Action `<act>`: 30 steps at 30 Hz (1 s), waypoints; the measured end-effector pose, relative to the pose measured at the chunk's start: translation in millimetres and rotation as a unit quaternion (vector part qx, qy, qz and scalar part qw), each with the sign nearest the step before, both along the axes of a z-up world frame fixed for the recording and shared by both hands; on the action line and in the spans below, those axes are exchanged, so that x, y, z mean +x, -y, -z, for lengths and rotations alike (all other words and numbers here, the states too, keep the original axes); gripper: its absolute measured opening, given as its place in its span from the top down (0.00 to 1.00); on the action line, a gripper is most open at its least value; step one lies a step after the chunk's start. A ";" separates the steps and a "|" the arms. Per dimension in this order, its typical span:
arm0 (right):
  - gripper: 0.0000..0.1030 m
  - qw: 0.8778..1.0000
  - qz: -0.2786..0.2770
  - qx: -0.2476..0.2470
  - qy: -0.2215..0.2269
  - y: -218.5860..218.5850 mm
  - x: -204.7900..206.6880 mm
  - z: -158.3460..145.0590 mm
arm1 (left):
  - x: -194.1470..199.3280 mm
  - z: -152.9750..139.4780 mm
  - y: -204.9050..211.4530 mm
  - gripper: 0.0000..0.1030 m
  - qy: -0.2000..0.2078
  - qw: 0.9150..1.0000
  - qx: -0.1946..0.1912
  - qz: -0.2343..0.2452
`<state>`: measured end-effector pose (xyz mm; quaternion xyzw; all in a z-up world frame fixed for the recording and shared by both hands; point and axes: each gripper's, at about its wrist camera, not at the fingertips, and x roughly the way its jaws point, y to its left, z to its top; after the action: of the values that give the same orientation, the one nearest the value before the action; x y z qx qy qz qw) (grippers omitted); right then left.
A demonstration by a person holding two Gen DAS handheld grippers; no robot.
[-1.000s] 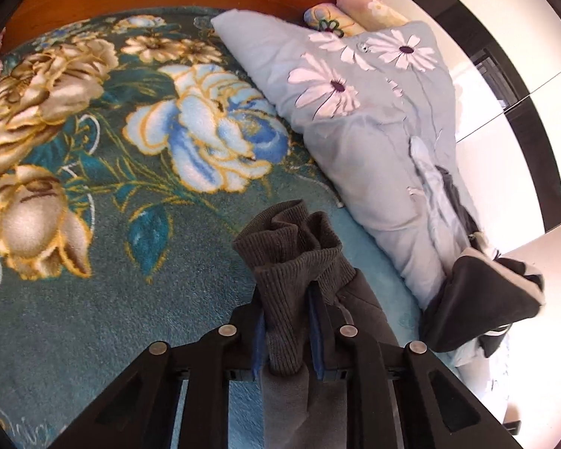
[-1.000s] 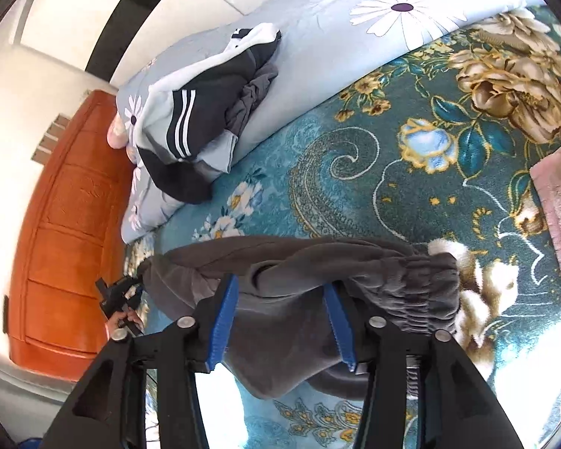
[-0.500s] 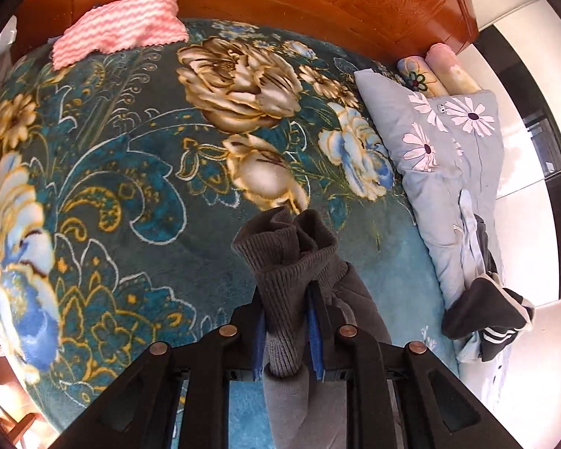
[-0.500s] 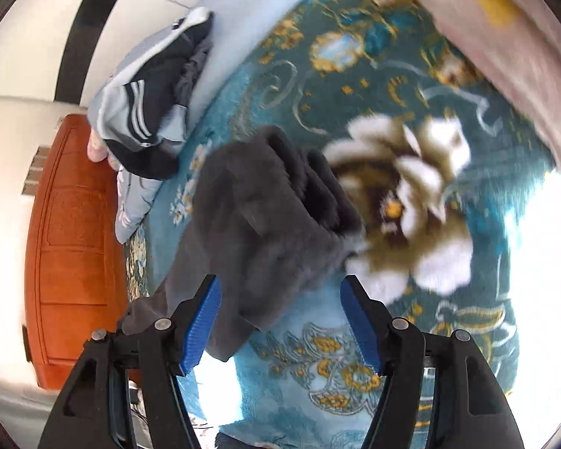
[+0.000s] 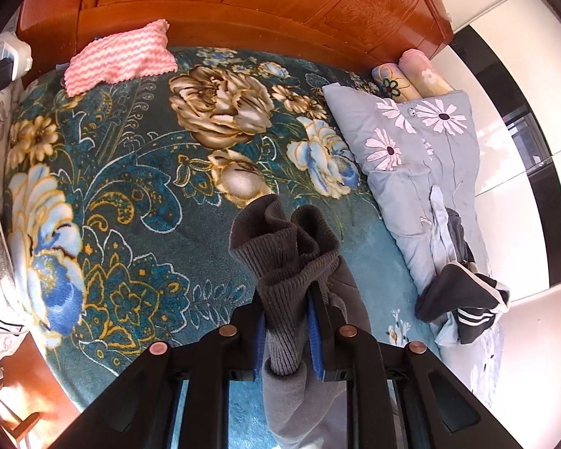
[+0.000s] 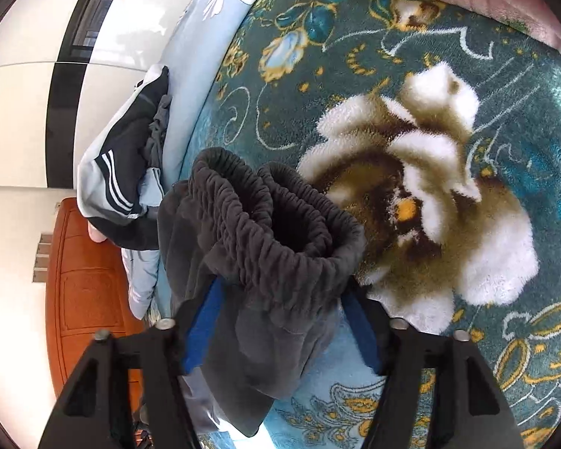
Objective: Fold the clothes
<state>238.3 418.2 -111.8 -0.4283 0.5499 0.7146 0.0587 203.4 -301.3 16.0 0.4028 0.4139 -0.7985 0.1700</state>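
Left wrist view: left tongs (image 5: 287, 331) closed on the ribbed cuff of the dark grey sweatpants (image 5: 286, 258); the blue pads press the knit from both sides. Cuff bunches up past the tips, held above the bed; grey cloth hangs down below the tongs at near centre. Bed carries a teal floral blanket (image 5: 131, 194) with gold and blue blooms. Pink zigzag towel (image 5: 121, 58) lies far left against the carved wooden headboard (image 5: 280, 3). Grey daisy-print quilt (image 5: 422, 157) runs down the right side; two rolled floral pillows (image 5: 411, 73) sit at its far end. A black garment with white stripes (image 5: 463, 299) lies on the quilt's near end. White wall with a black band at right. No legible writing.

Right wrist view: right tongs (image 6: 280, 321) stand spread, with the gathered elastic waistband of the sweatpants (image 6: 276, 224) bunched between them; whether the pads actually pinch the cloth cannot be told. The waistband hangs over the blanket (image 6: 505, 119) beside a large white-and-brown bloom. Striped garment (image 6: 123, 172) and quilt (image 6: 213, 30) far left; headboard (image 6: 86, 292) near left. A red sign at the left edge is unreadable.
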 end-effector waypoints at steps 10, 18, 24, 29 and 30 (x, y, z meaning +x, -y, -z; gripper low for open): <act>0.73 0.994 -0.063 0.042 -0.077 -52.0 7.9 -87.5 | 64.9 7.2 0.1 0.79 0.015 0.998 -0.032 0.051; 0.73 0.988 -0.122 0.091 0.036 -52.9 34.1 -9.7 | 114.2 129.3 16.8 0.80 0.080 0.995 0.050 -0.027; 0.73 0.985 -0.129 0.101 0.043 -51.6 28.4 -14.5 | 101.6 89.0 10.2 0.80 0.027 0.999 0.022 0.008; 0.73 0.982 -0.135 0.125 -0.047 -48.9 30.1 -58.2 | 101.7 50.6 17.8 0.84 -0.025 0.999 -0.028 -0.001; 0.73 0.980 -0.136 0.136 -0.055 -49.2 30.0 -64.4 | 101.1 57.5 24.2 0.85 -0.005 0.999 -0.036 -0.006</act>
<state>268.3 467.3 -47.4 -0.4473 0.3863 0.8066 -0.0116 304.4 -325.5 -41.5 0.3897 0.3887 -0.8136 0.1873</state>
